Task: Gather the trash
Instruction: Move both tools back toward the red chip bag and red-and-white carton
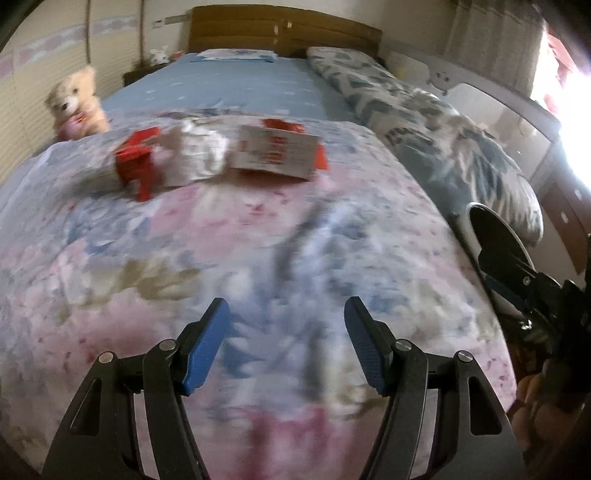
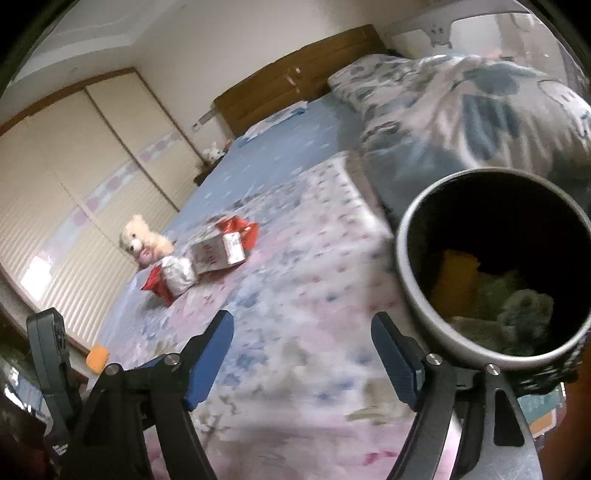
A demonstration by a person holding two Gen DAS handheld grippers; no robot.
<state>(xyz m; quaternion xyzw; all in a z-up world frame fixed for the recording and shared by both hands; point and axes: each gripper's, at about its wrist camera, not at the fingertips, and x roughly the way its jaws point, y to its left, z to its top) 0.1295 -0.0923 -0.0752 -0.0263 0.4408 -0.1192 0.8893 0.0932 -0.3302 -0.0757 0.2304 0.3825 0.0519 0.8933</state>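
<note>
Trash lies on the floral quilt: a red and white carton (image 1: 277,151) (image 2: 218,253), a crumpled silver wrapper (image 1: 195,151) (image 2: 179,275) and a red wrapper (image 1: 136,162) (image 2: 157,284) beside it. My left gripper (image 1: 288,347) is open and empty, well short of the trash. My right gripper (image 2: 303,358) is open and empty above the quilt. A grey trash bin (image 2: 413,288) with some waste inside stands right of the right gripper; its rim also shows in the left wrist view (image 1: 513,232).
A teddy bear (image 1: 75,107) (image 2: 142,240) sits at the bed's left edge. A rolled blue-patterned duvet (image 1: 424,125) (image 2: 461,103) lies along the right side. The wooden headboard (image 1: 284,33) is at the far end. Wardrobe doors (image 2: 74,184) stand left.
</note>
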